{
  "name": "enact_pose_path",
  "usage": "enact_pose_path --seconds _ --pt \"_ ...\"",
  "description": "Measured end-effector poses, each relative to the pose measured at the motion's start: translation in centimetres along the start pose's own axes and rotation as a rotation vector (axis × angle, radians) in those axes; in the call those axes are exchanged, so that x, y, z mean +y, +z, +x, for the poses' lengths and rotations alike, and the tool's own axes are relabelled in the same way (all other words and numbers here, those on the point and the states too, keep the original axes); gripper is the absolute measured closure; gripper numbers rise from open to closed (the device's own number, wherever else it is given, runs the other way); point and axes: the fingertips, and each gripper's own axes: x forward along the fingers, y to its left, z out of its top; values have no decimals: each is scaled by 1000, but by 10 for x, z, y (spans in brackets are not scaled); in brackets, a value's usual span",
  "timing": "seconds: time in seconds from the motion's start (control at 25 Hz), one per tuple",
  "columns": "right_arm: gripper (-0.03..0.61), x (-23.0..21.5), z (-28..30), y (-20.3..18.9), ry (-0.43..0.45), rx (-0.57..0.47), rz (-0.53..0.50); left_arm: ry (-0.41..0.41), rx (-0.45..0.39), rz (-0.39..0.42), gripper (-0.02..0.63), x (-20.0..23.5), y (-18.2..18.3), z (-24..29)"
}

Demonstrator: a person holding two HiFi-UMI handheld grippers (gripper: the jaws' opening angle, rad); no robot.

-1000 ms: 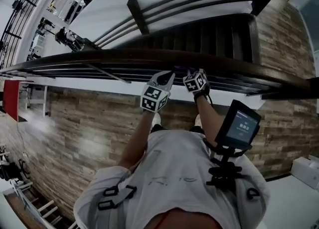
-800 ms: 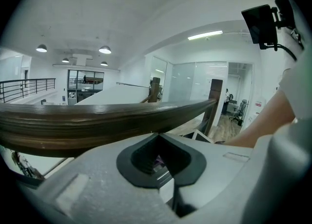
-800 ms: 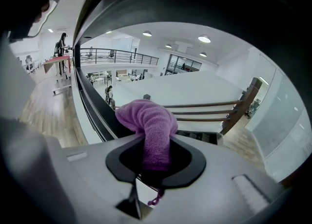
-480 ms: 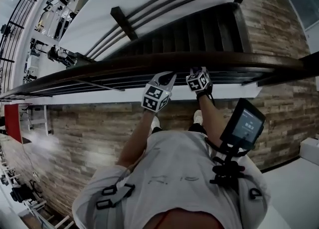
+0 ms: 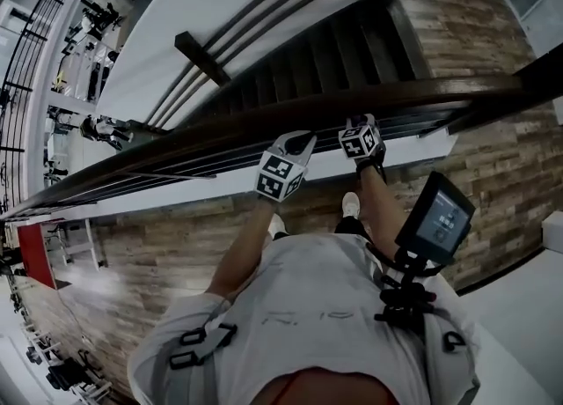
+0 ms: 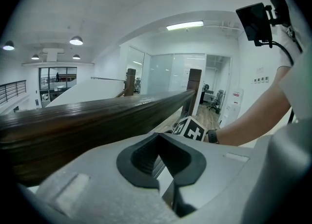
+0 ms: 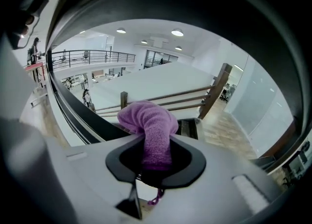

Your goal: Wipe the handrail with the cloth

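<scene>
Wiping step: the right gripper (image 5: 361, 141) pinches the purple cloth (image 7: 152, 123) at the handrail (image 6: 73, 130); the left gripper (image 5: 283, 168) is closed, empty. Next, slide the cloth along the handrail.

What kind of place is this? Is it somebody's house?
Probably not a house: it looks like an office building's upper floor. A long wooden handrail guards stairs going down, and there are glass walls and ceiling lights.
</scene>
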Motion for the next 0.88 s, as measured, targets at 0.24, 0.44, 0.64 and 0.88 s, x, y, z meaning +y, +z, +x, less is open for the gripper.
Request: enact_pose_path --seconds 0.24,0.44,0.64,0.88 --pt "502 -78 -1 -31 -70 22 106 -73 22 31 614 -32 10 51" --pt "502 -118 -11 -43 -147 14 171 -158 21 40 614 -61 18 71" --pt "502 -154 -22 -52 -205 9 213 -246 34 60 614 -98 22 92" --pt "502 -189 -32 -59 -244 2 226 -301 35 59 614 -126 24 114"
